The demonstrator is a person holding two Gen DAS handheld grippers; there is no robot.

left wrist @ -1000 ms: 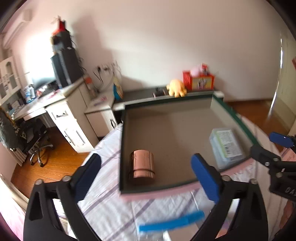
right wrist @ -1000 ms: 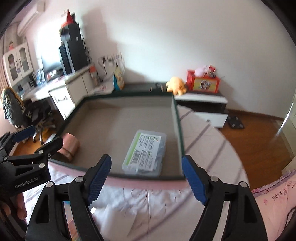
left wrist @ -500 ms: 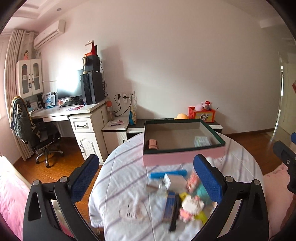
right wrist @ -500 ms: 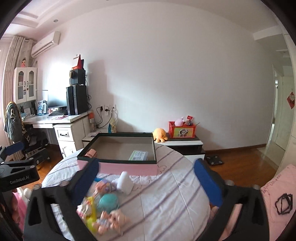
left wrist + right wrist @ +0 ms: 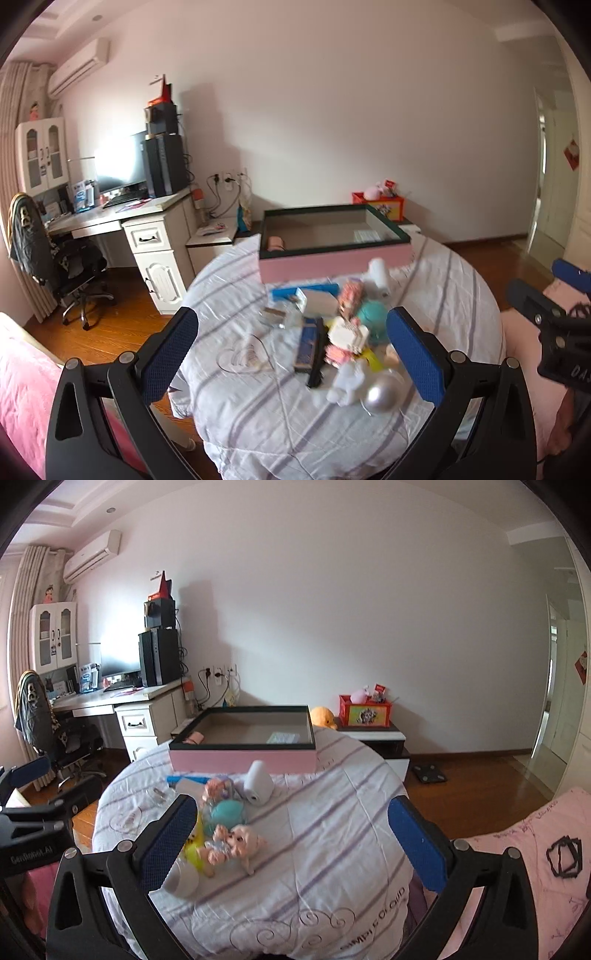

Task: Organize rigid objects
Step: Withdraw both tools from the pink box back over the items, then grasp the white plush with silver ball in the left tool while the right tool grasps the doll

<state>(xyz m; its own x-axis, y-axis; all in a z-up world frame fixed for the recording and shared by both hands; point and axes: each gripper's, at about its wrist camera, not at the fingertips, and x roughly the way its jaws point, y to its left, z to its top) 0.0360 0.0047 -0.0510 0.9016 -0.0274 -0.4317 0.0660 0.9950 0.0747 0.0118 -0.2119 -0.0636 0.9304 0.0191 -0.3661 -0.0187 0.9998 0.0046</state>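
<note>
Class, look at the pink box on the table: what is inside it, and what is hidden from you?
Inside the pink box lie a copper-coloured roll at the left and a clear labelled case at the right. The near wall hides the floor just behind it.

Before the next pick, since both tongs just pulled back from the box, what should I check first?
1. Left tongs open, holding nothing: ok.
2. Right tongs open, holding nothing: ok.
3. Pink box on the table, top open, floor space free: ok.
4. Copper cylinder and clear case lie inside the box: ok.
5. Loose pile parted enough for a clean grip: not ok; pink doll, teal ball and silver ball crowd together.
6. White roll stands apart from the pile: ok.
</note>
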